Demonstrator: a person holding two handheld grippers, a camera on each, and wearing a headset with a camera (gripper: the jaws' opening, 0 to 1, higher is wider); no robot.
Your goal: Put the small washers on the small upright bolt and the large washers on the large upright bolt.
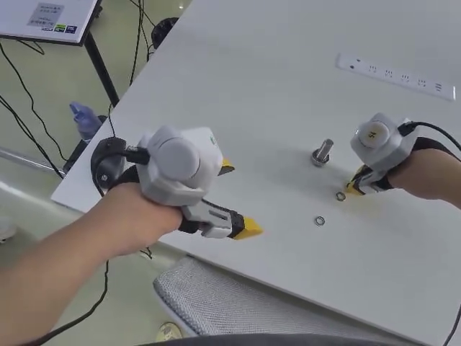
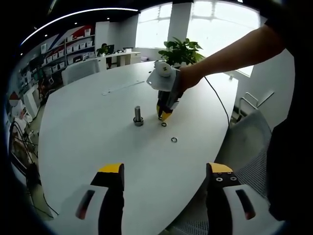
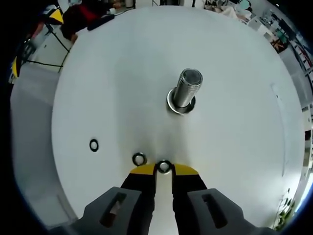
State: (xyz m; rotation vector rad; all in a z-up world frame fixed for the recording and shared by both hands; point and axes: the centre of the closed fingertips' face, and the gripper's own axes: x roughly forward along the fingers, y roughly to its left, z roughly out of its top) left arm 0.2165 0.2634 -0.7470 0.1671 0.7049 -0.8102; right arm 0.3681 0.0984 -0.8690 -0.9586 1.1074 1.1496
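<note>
The right tool (image 3: 165, 170) pinches a washer (image 3: 165, 165) on the desk (image 3: 98, 73), at 6 o'clock from the bolt (image 3: 186, 90). Two loose washers (image 3: 139, 158) wait at 9 o'clock from it. The left tool (image 2: 166, 169) is spread wide, holding nothing. Most looks not yet done.

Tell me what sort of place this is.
Probably an open-plan office or meeting area: a large white table with a power strip on it, shelves along the far wall, and a potted plant by big windows.
</note>
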